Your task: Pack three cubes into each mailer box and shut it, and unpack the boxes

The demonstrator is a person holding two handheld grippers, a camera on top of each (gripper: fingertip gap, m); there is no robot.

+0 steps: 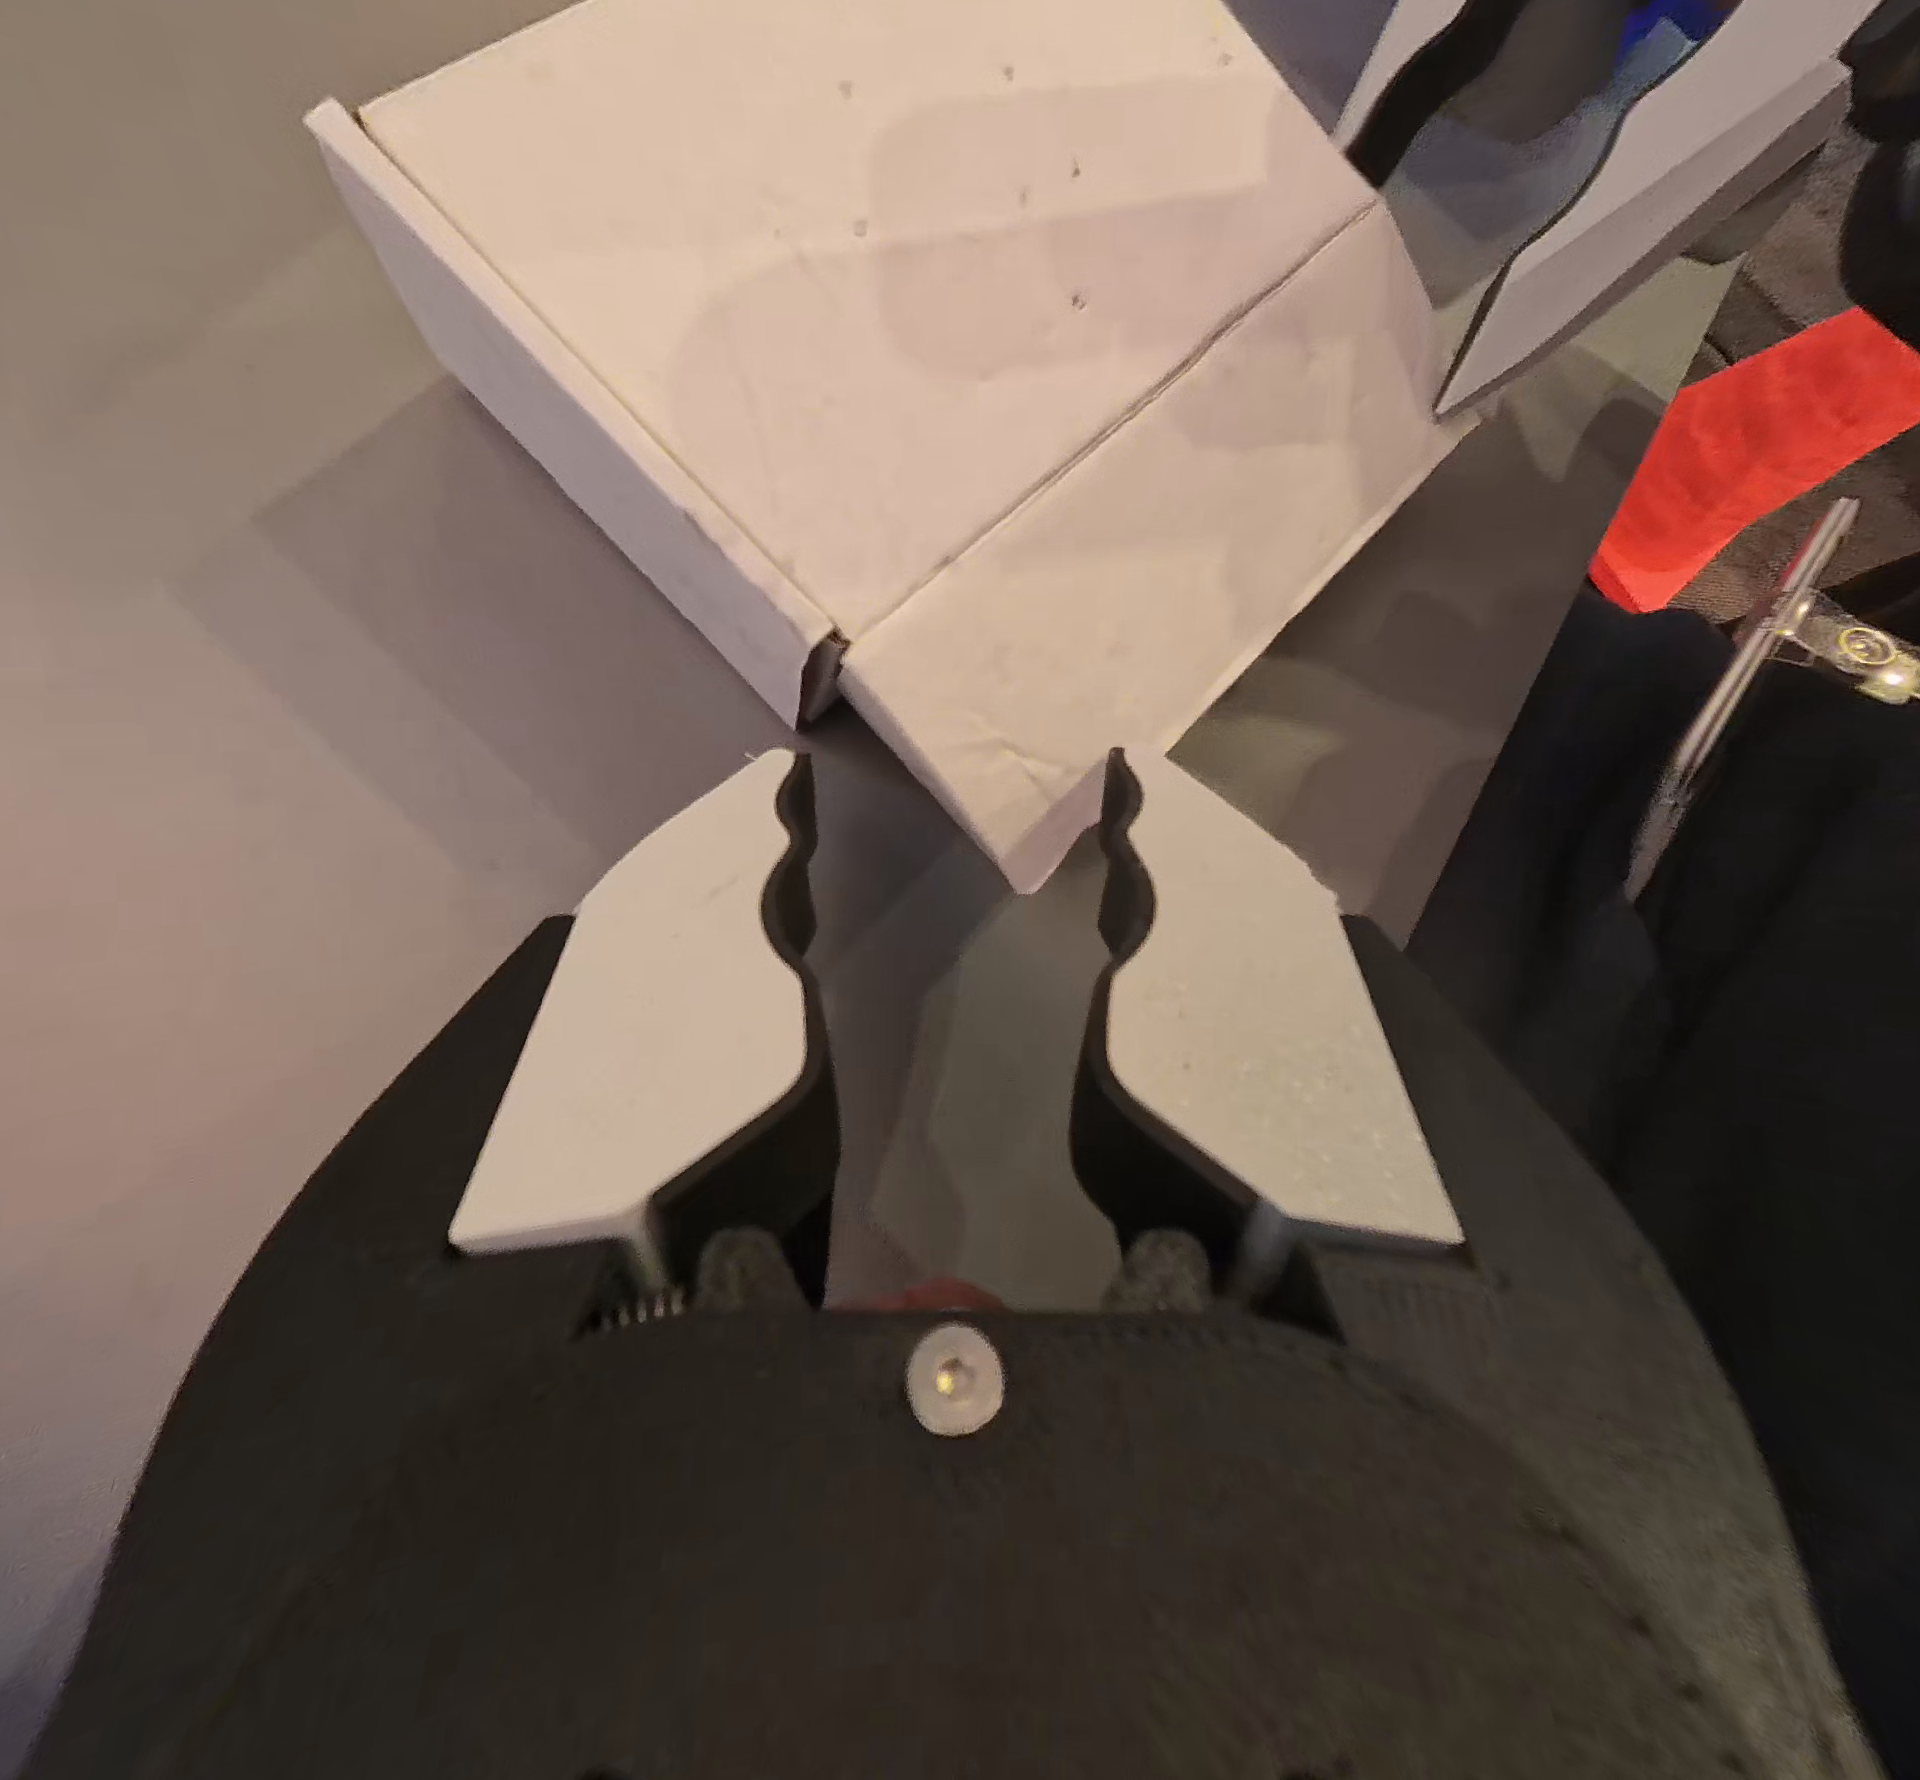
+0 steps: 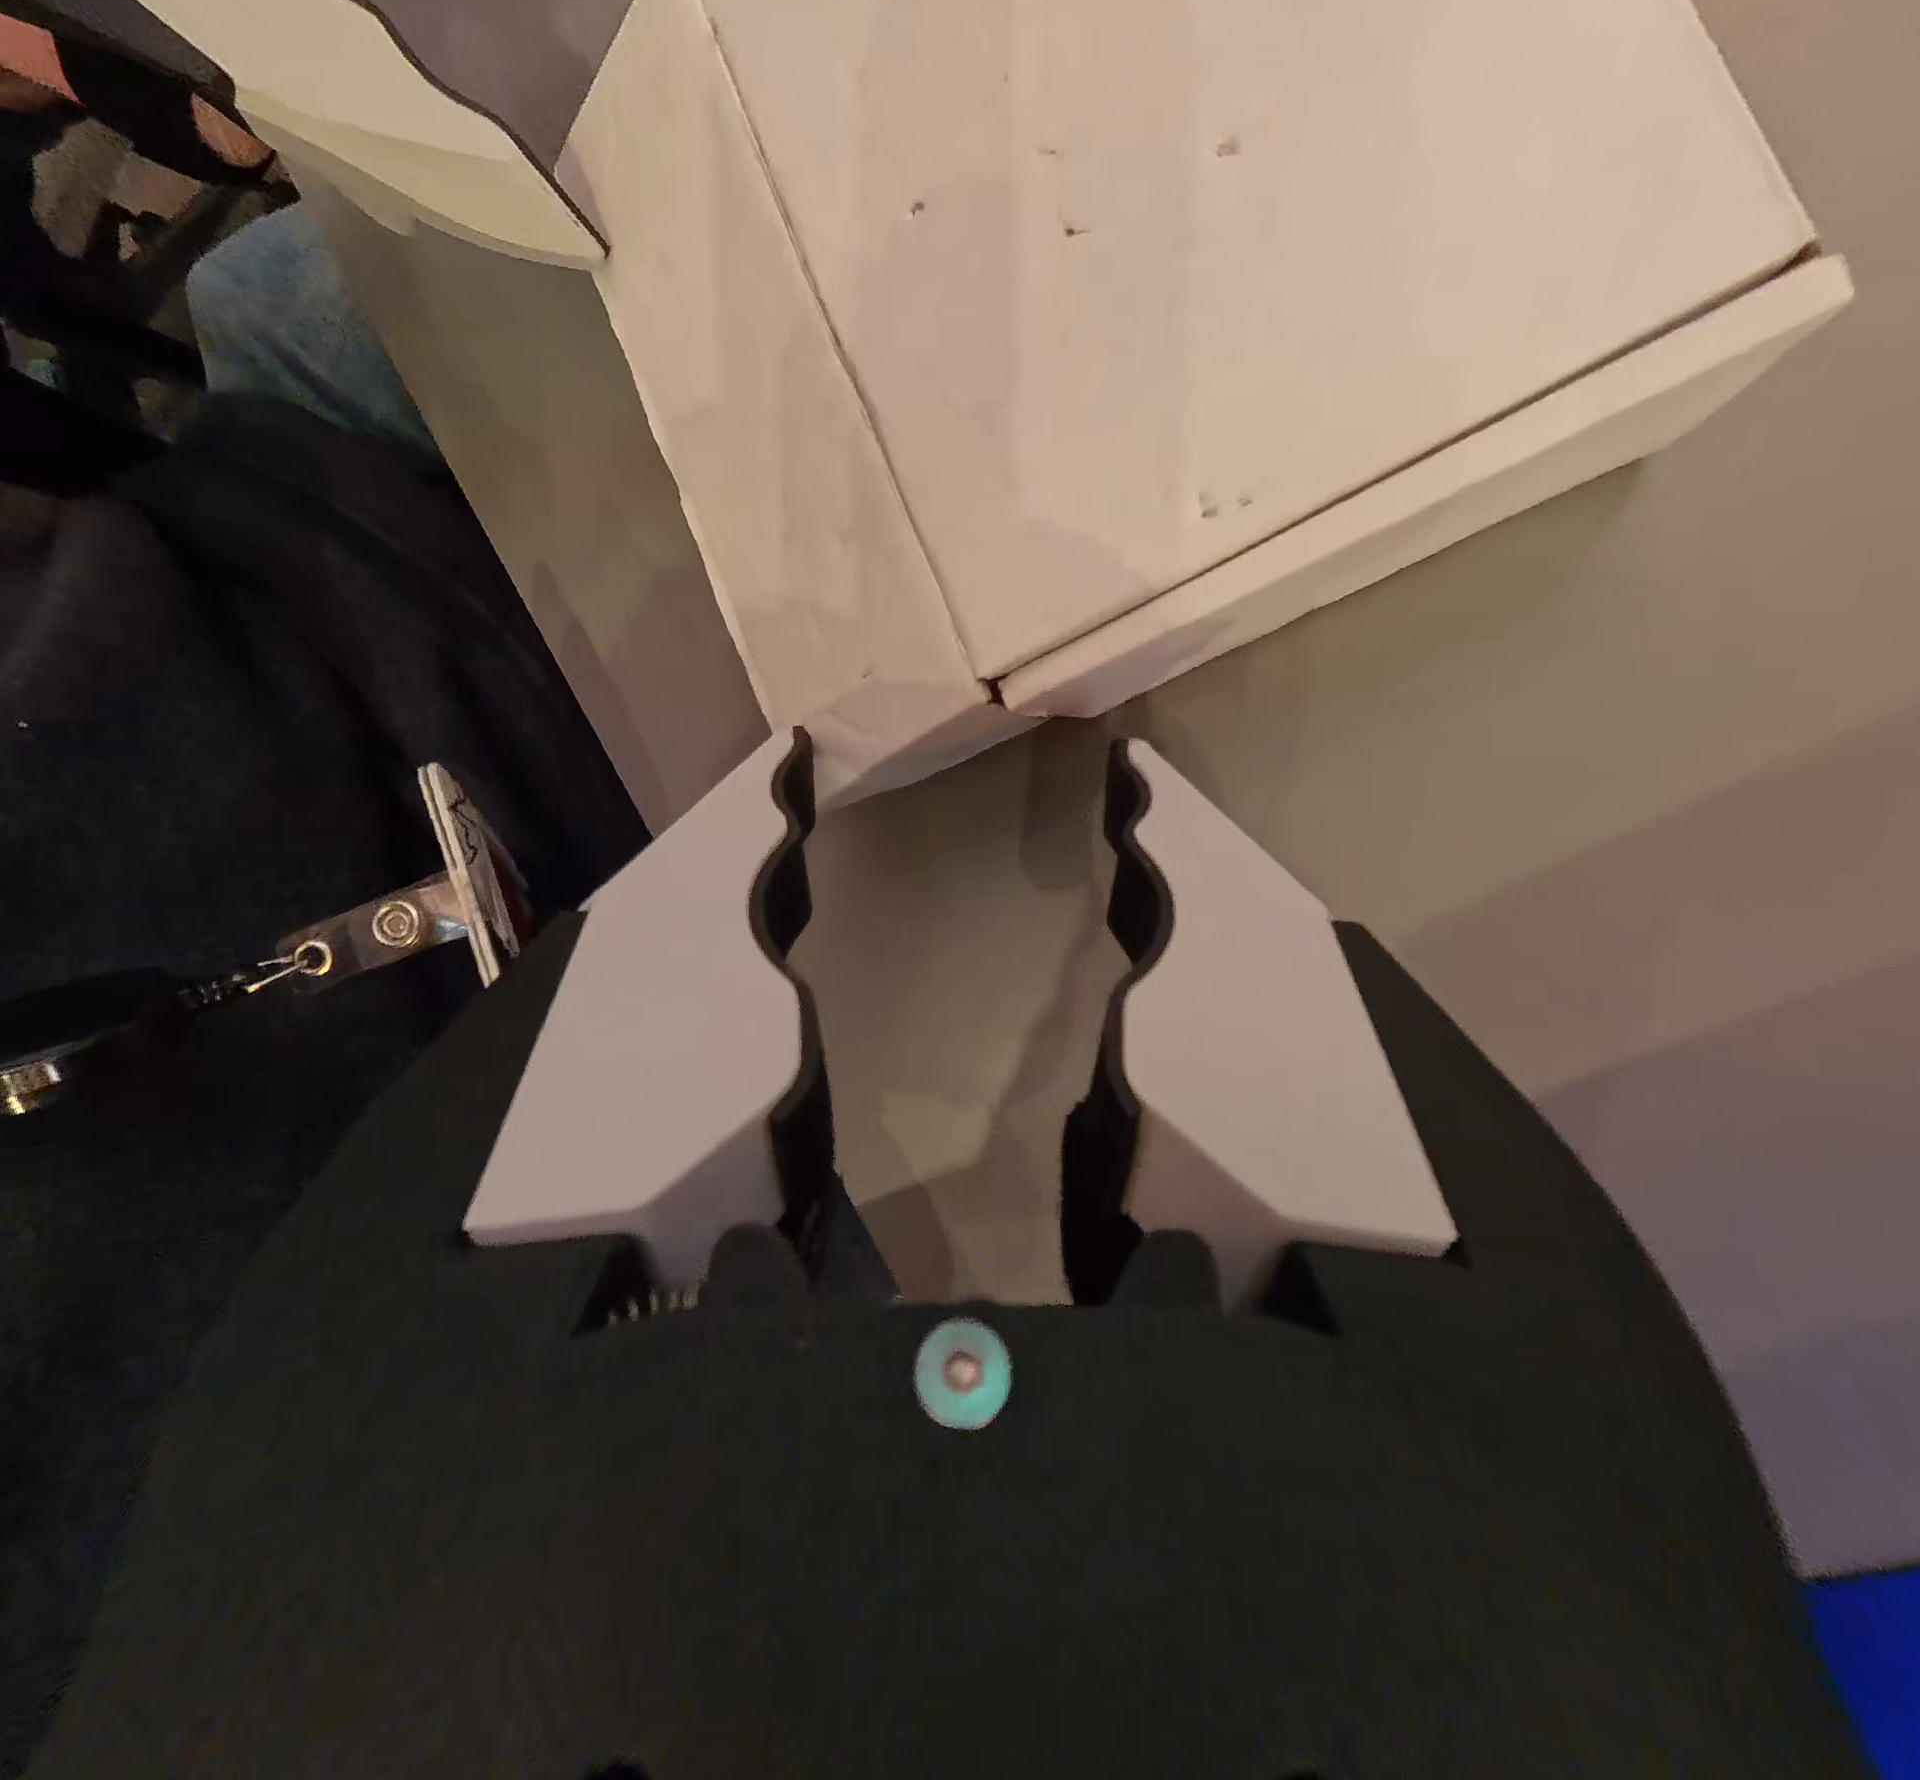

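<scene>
On the pale grey tabletop point(image 1: 208, 587) a white mailer box point(image 1: 831, 276) sits with its lid down, turned corner-on to both cameras. Its top panel carries small dents and scuffs, and its front flap slopes down toward the table's near edge.

The left gripper point(image 1: 961, 774) hovers just short of the box's near corner, its two white fingers point(image 1: 665, 1003) parted with a clear gap between them and nothing held; the flap's corner reaches toward that gap. In the right wrist view the right gripper point(image 2: 956, 754) stands likewise with jaws apart and empty, its left fingertip just beside the box's lowest corner; whether it touches is unclear.

Each gripper shows in the other's view at the far corner of the box: the right one at upper right of the left wrist view, the left one at upper left of the right wrist view. A person's dark clothing point(image 2: 208, 691) fills the table's edge side, with a badge clip point(image 2: 416, 920) hanging there and a red patch point(image 1: 1766, 473) beyond. No cubes are visible.
</scene>
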